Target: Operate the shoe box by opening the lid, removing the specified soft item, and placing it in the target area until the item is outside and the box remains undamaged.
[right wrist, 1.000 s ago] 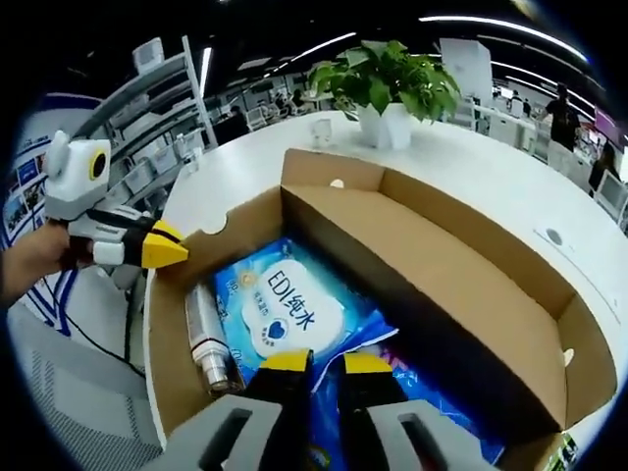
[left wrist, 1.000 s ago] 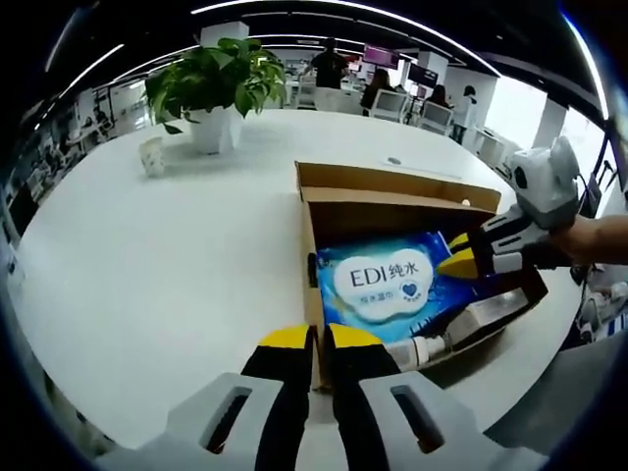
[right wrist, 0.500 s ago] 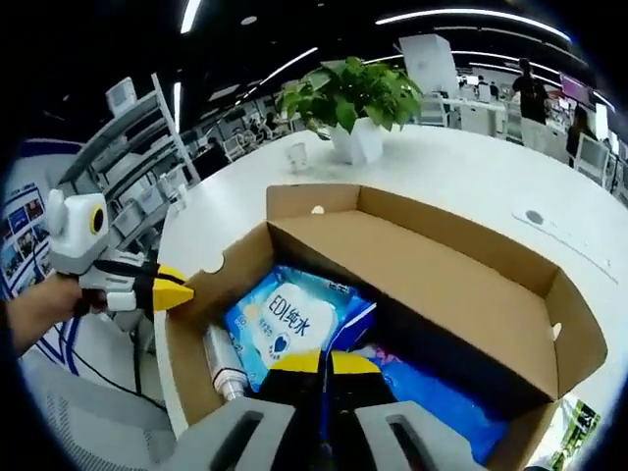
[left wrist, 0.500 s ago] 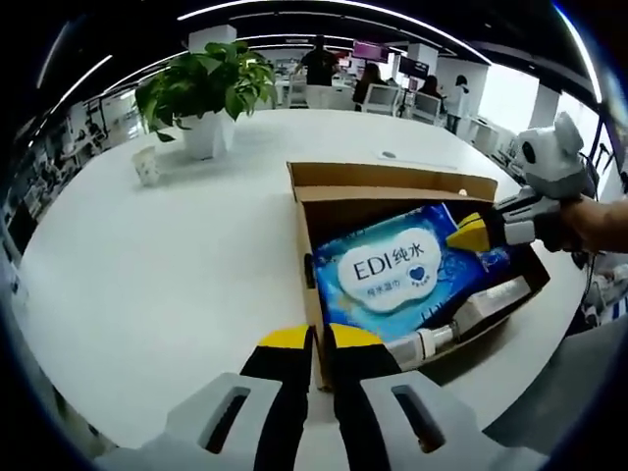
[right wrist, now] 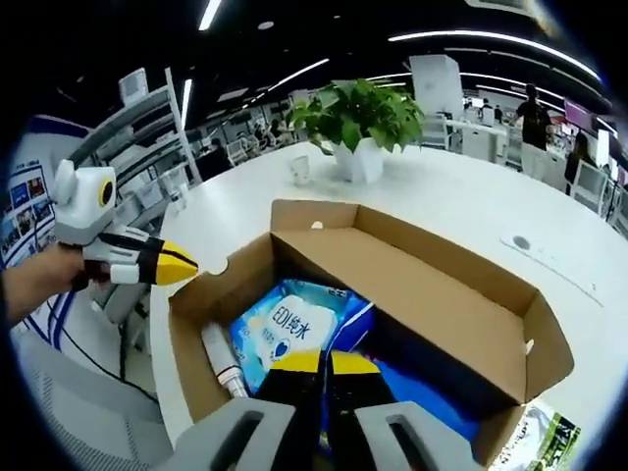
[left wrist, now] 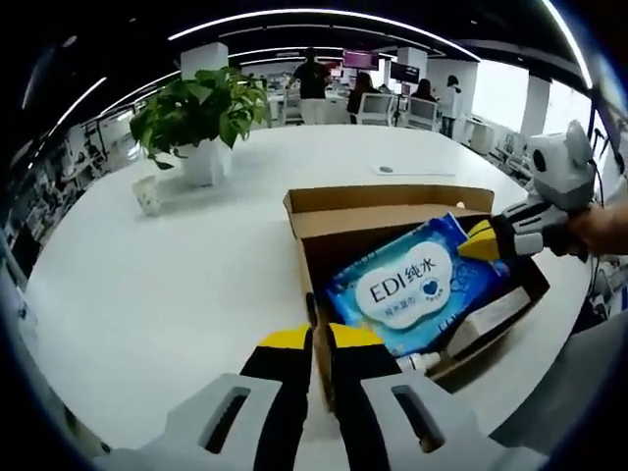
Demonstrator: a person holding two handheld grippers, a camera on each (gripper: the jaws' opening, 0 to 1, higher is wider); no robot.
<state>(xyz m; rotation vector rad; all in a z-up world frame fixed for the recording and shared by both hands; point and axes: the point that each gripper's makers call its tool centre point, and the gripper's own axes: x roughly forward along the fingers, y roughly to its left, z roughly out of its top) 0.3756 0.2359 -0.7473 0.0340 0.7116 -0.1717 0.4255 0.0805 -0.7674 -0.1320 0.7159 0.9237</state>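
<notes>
An open brown shoe box (left wrist: 392,198) stands on a white round table (left wrist: 167,285), its lid (right wrist: 442,294) standing up along the far side. A blue wet-wipes pack (left wrist: 412,285) with a white label is tilted up out of the box. My right gripper (left wrist: 478,240) is shut on its raised corner. In the right gripper view the pack (right wrist: 289,324) lies just ahead of the right gripper (right wrist: 324,361). My left gripper (left wrist: 319,339) is shut and empty at the box's near corner. In the right gripper view the left gripper (right wrist: 182,263) hangs a little off the box's notched end wall.
A white tube (left wrist: 481,319) lies in the box beside the pack, and a second blue pack (right wrist: 422,388) lies under it. A potted plant (left wrist: 201,108) and a small paper cup (left wrist: 147,194) stand farther back. A green printed packet (right wrist: 535,432) lies outside the box. People and desks fill the background.
The right gripper has risen with the wipes pack, so the pack now tilts up out of the box. The left gripper stays by the box corner.
</notes>
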